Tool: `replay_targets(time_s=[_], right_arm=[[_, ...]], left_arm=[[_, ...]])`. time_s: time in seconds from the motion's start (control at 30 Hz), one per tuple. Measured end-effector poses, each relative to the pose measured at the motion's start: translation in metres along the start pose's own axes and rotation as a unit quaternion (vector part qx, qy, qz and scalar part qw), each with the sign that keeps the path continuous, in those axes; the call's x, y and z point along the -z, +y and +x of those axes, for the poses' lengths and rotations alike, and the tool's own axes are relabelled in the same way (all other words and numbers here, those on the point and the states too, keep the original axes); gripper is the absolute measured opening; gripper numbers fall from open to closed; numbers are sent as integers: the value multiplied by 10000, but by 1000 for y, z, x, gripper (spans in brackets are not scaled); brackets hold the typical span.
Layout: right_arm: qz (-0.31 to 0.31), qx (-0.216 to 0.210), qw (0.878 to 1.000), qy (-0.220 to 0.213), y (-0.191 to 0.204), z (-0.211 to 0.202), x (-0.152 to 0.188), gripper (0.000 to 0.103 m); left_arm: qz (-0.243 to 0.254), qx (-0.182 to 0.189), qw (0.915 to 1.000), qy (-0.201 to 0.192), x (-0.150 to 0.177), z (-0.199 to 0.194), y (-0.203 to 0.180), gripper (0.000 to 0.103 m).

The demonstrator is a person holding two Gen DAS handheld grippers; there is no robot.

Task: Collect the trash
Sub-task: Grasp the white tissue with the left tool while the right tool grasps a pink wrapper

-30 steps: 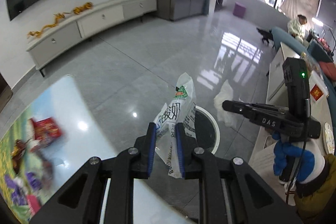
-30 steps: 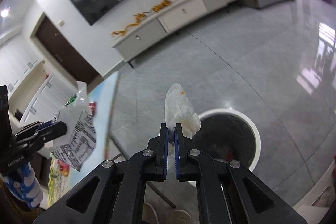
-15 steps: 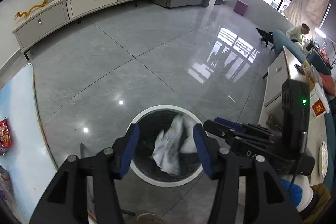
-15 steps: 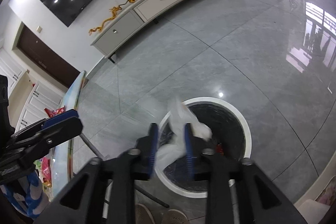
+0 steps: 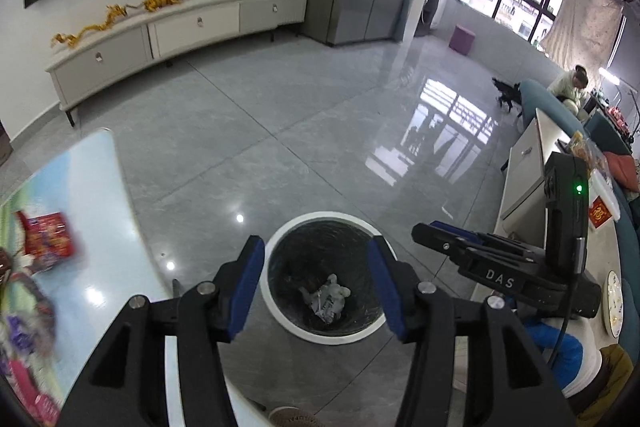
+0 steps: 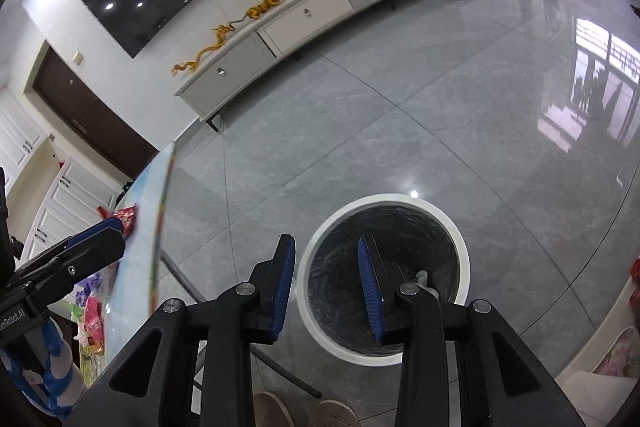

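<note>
A round white-rimmed trash bin (image 5: 280,315) (image 6: 460,247) with a black liner stands on the grey floor under both grippers. Crumpled wrappers (image 5: 327,299) lie at its bottom; in the right wrist view a scrap of the wrappers (image 6: 423,277) peeks out beside a finger. My left gripper (image 5: 316,283) hangs open above the bin with nothing between its blue pads. My right gripper (image 6: 327,283) is open and empty too, over the bin's left side. The right gripper (image 5: 452,243) shows in the left view at the right, and the left gripper (image 6: 96,239) shows in the right view at the left.
A glossy table (image 5: 100,227) (image 6: 144,227) at the left holds more snack wrappers, among them a red packet (image 5: 48,239). A low white cabinet (image 5: 180,31) runs along the far wall. A white counter (image 5: 532,163) and a seated person (image 5: 572,87) are at the right. Slippers (image 6: 304,411) stand below.
Both grippers were shut on wrappers a second ago: the left on a printed bag, the right on a white wad. Both opened over the bin and the wrappers fell in.
</note>
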State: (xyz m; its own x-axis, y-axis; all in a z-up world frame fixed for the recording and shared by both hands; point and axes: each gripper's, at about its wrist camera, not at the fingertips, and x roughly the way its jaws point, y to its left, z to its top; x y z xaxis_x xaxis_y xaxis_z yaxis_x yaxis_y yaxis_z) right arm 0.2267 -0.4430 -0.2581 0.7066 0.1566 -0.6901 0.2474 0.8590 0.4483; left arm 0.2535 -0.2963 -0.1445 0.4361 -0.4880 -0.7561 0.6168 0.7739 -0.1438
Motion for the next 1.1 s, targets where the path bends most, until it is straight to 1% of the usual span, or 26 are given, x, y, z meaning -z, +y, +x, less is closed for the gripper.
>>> replay_targets(time_s=[0.17,0.2,0.27,0.37,0.47,0.53,0.6,0.7,0.77,0.83,0.93,1.0,1.1], right_arm=[[-326,-100,9987,-385,33,-44,2,34],[-397,-145,9980,-465,42,-53,2,34],[-561,-259,9963,-595,62,-69,3,34],[-860,-432,9930,-689,94,-86,7,34],[-1177,-721,9878,-726,132,-98,13,34],[-1330,-857,9849,-705,151,-101,17,35],[-1518,-1013,9811,-642,174,-101,22,37],[-1802,-1220,9750,-439,207,-95,33,43],[-2031,-1327,9698,-265,232,-86,43,45],[-2247,-1463,9634,-65,255,-77,55,48],[-2468,-1658,9544,250,285,-59,74,52],[-2636,-1724,9481,443,303,-45,86,55],[-2861,-1750,9384,829,329,-17,108,55]], left_arm=[[40,-122,9987,-492,17,-64,7,52],[21,-145,9981,-604,24,-81,11,52],[1,-204,9971,-731,33,-101,20,52],[-109,-453,9946,-928,55,-139,46,52],[-343,-715,9912,-1056,77,-170,78,52],[-555,-958,9873,-1136,96,-192,105,52],[-797,-1185,9825,-1200,116,-213,134,52],[-1102,-1473,9747,-1272,142,-240,171,52],[-1215,-1644,9702,-1304,162,-253,191,52],[-1337,-1730,9672,-1295,180,-261,211,52],[-1447,-1797,9653,-1225,208,-266,238,52],[-1456,-1815,9654,-1174,222,-263,248,52],[-1509,-1595,9696,-1077,241,-250,265,52]])
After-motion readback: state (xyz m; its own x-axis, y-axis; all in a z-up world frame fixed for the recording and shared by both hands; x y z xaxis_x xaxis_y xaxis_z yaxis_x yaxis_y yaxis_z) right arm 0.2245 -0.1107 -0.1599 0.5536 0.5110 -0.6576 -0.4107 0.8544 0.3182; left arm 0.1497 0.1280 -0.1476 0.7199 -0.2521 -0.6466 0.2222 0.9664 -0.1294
